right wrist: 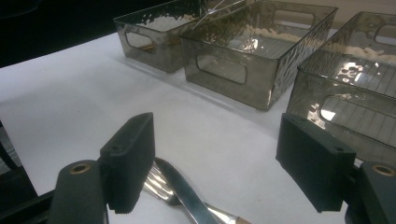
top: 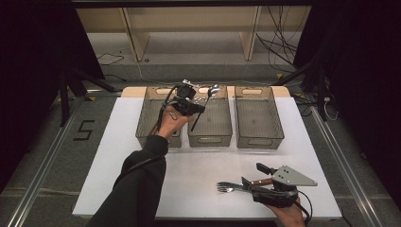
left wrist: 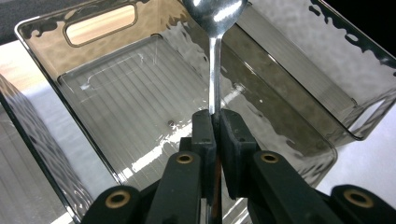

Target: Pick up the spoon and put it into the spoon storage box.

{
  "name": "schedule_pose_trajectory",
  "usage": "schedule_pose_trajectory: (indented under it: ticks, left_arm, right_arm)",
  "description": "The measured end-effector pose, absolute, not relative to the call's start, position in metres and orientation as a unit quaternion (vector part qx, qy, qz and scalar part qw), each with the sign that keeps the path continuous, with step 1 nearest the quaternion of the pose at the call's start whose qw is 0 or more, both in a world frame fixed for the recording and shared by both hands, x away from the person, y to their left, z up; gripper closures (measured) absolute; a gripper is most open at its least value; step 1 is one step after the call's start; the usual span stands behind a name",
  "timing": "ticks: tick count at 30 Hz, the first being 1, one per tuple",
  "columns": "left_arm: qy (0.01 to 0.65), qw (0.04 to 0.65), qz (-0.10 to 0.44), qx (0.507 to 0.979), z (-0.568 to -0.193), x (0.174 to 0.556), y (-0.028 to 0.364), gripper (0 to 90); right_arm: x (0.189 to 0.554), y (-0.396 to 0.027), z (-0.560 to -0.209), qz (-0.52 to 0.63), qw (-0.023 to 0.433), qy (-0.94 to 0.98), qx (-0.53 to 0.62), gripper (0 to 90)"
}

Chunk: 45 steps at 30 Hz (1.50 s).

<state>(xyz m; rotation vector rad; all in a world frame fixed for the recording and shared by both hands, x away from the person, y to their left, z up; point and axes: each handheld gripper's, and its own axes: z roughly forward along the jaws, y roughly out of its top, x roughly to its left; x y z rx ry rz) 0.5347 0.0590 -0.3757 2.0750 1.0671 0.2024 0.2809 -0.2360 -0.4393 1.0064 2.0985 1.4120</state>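
High view, nearest edge first: the right gripper (top: 246, 185) rests low on the white table (top: 118, 156) at the person's right, a grey three-cornered plate (top: 293, 176) on top of it. Right gripper view shows its two jaws spread wide with nothing between the pads; a knife (right wrist: 184, 191) and a fork (right wrist: 156, 182) lie on the tabletop beneath the gap, the knife blade crossing over the fork (whether the left pad touches either I cannot tell). From above, the fork (top: 227, 187) points its tines toward the table's left, just beside the jaws.

Farther back, three smoky transparent bins stand in a row: the left bin (top: 144, 124), the middle bin (top: 210, 135) and the right bin (top: 259, 137), close together.

The dark-sleeved left arm reaches up to the far part of the row, and the left gripper (top: 201, 109) hangs above the middle bin. Its jaws are clamped tight on the handle of a spoon (left wrist: 215, 70), whose bowl sticks out beyond the fingertips over that bin's ribbed floor, which is bare apart from one small dark speck.
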Motion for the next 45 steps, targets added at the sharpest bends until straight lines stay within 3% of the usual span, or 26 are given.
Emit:
schedule_pose_trajectory:
  ticks: [14,17,20,32,45]
  left_arm:
    - [0.44,0.382,0.076,0.809,-0.388,0.539,0.053,82.2]
    - [0.444,0.384,0.072,0.806,-0.386,0.538,0.052,68.1]
    - [0.442,0.385,0.074,0.807,-0.381,0.536,0.053,64.7]
    - [0.444,0.402,0.051,0.799,-0.37,0.519,0.075,37.5]
    - [0.437,0.432,0.054,0.787,-0.362,0.489,0.106,25.5]
  right_arm:
    - [0.281,-0.236,-0.439,0.507,0.208,0.755,0.361,28.7]
    - [0.281,-0.236,-0.439,0.507,0.208,0.754,0.361,28.7]
    - [0.281,-0.236,-0.439,0.507,0.207,0.755,0.36,28.7]
    - [0.281,-0.235,-0.439,0.505,0.208,0.756,0.361,28.7]
    - [0.281,-0.234,-0.44,0.504,0.208,0.756,0.362,28.7]
